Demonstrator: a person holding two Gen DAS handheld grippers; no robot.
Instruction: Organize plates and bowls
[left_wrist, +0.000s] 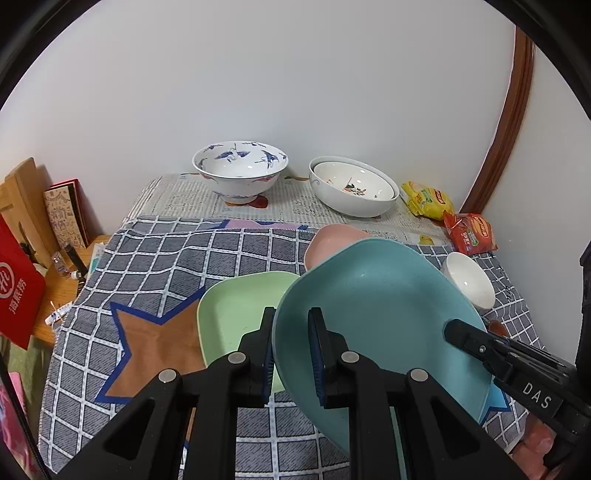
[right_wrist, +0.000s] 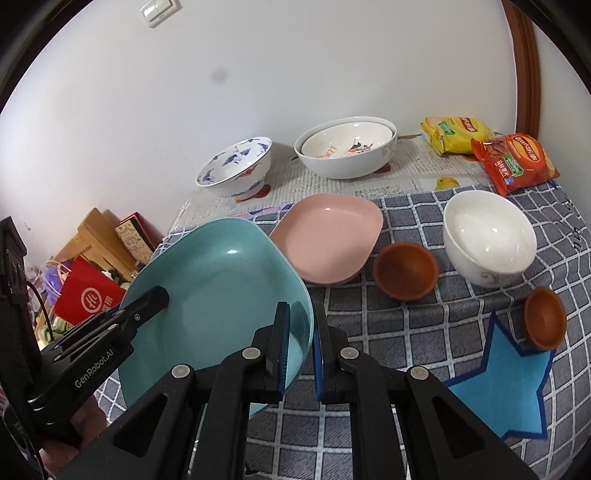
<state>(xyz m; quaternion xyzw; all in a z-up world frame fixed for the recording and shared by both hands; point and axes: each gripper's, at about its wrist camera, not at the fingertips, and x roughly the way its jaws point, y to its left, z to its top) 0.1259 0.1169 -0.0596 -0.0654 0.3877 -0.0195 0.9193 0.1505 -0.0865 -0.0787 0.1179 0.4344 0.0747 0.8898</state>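
- Teal plate (left_wrist: 376, 306) hangs tilted above the bench (right_wrist: 424, 332), over the green plate (left_wrist: 236, 314); likely bound for stacking
- Left gripper (left_wrist: 293, 354) and right gripper (right_wrist: 301, 350) each clamp narrow jaws on opposite rims; two grips steady it

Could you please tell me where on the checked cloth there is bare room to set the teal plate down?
Free: the brown star patch left of the green square plate, and the blue star patch in front of the two brown clay cups. Crowded: the middle right, where the pink plate, cups and plain white bowl cluster. Both tools grip the teal plate.
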